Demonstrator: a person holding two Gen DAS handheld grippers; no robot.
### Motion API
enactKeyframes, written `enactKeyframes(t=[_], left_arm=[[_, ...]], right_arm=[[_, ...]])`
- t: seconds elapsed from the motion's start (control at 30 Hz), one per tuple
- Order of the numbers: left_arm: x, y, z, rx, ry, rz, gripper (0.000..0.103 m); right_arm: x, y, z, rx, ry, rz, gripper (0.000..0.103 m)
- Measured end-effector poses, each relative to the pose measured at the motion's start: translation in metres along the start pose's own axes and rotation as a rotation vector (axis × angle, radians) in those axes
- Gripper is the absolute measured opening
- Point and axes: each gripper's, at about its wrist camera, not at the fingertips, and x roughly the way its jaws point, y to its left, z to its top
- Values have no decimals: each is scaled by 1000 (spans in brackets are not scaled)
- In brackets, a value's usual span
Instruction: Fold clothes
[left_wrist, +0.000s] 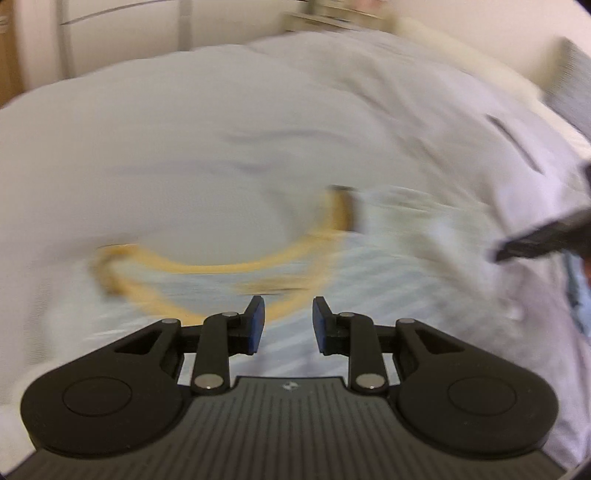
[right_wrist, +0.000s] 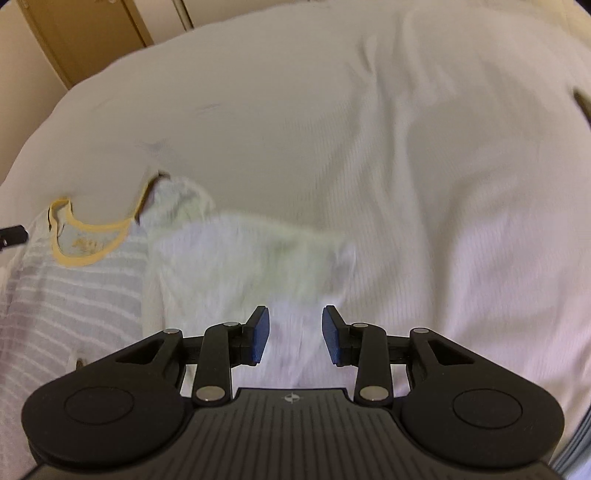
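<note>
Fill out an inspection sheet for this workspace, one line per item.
Surface: white bedding, wrinkled, covers most of both views.
Job's things: striped shirt with yellow neckline, lying flat; one side already folded over, showing pale fabric.
Clutter: nothing seen.
Grippers: left gripper open, nothing between its fingers; right gripper open, above the folded part, empty.
Cables: nothing seen.
Surroundings: wooden door beyond the bed; left view blurred.
</note>
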Motion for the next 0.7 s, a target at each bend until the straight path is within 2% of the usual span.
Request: enactKeyframes(t=[0.07, 0.23, 0.33, 0.37, 0.4, 0.43, 0.47, 0.53, 0.63, 0.7], left_arm=[[14, -27, 9, 71, -6, -58, 23], [56, -62, 36, 202, -34, -151, 23], [74, -69, 46, 276, -30, -160, 23], [81, -70, 49, 292, -25, -161, 23], [87, -72, 52, 308, -19, -162, 23], [94, -73, 55, 320, -8, -155, 23], [101, -74, 59, 332, 3, -147, 23], [116, -75, 61, 351, 41, -122, 23], [134, -72, 61, 345, 82, -90, 26], [139, -68, 62, 329, 90, -74, 26]], right_arm=[[2, -3, -5, 19, -6, 4, 49], [10, -20, 8, 52, -102, -7, 50], [20, -33, 19, 66, -129, 18, 52], [24, -40, 22, 85, -117, 41, 50], [28, -47, 24, 105, -100, 72, 20], [32, -52, 26, 125, -79, 109, 0], [30, -54, 28, 110, -89, 91, 0], [14, -55, 31, 52, -152, -13, 0], [-10, -72, 25, 101, -214, -97, 2], [-19, -79, 19, 108, -224, -125, 8]])
